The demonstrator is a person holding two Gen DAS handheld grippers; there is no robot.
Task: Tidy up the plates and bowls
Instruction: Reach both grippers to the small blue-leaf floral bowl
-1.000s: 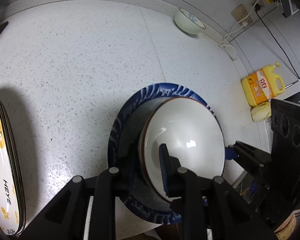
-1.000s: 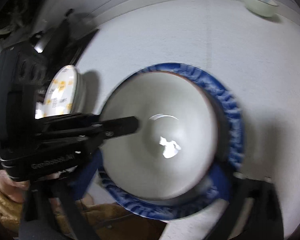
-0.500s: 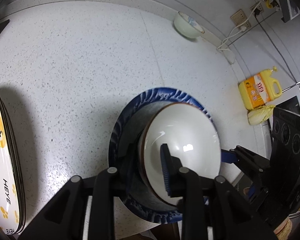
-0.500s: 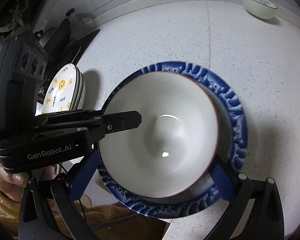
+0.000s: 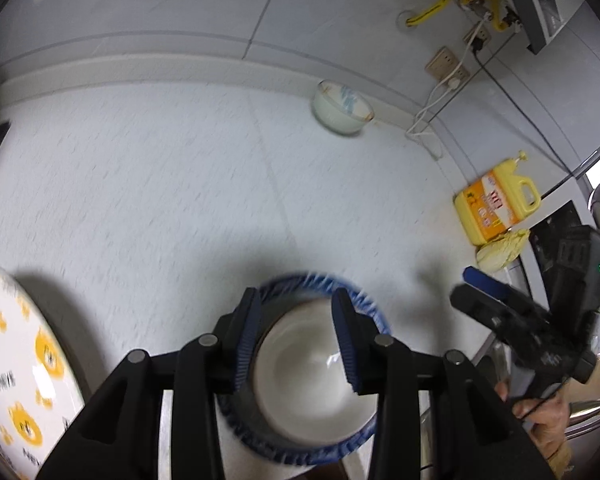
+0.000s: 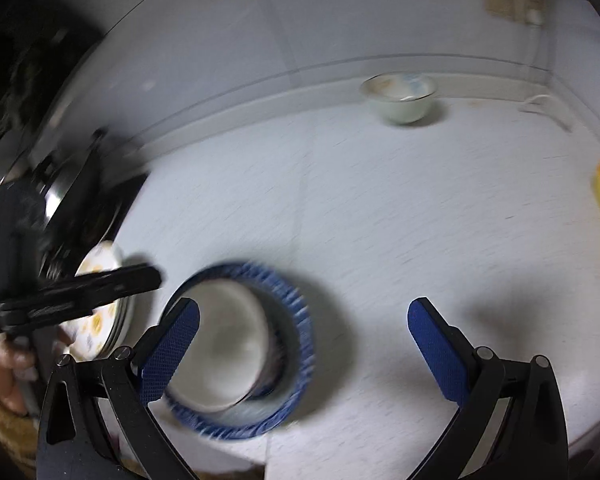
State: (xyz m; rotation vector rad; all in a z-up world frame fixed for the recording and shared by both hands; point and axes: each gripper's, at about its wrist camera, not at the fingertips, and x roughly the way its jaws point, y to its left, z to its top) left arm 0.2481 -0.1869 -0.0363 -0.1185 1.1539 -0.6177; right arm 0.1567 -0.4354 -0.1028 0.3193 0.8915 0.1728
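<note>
Hovering over the speckled white countertop (image 5: 172,200), both hands are free, and the landmark is the round blue-patterned plate (image 5: 364,304) at the counter's near edge. Left of the plate sits the stack of white plates with yellow bear prints (image 5: 16,380), just beside it but not touching. On the plate itself sits the plain white ceramic bowl (image 5: 304,368), and above that bowl hangs the left gripper (image 5: 296,336), its blue pads parted and framing the bowl without gripping it. Right of the plate the right gripper (image 6: 304,352) is spread wide, holding nothing. Far behind the plate, against the backsplash, waits the small pale bowl with a blue motif (image 6: 400,98), likely the next piece to gather. Judging by the blur, things are moving fast; the tidy approach would be slowing down, coming at that far bowl's rim squarely, and pinching one wall firmly. The yellow detergent jug (image 5: 496,204), well right of the plate, deserves a wide berth.
</note>
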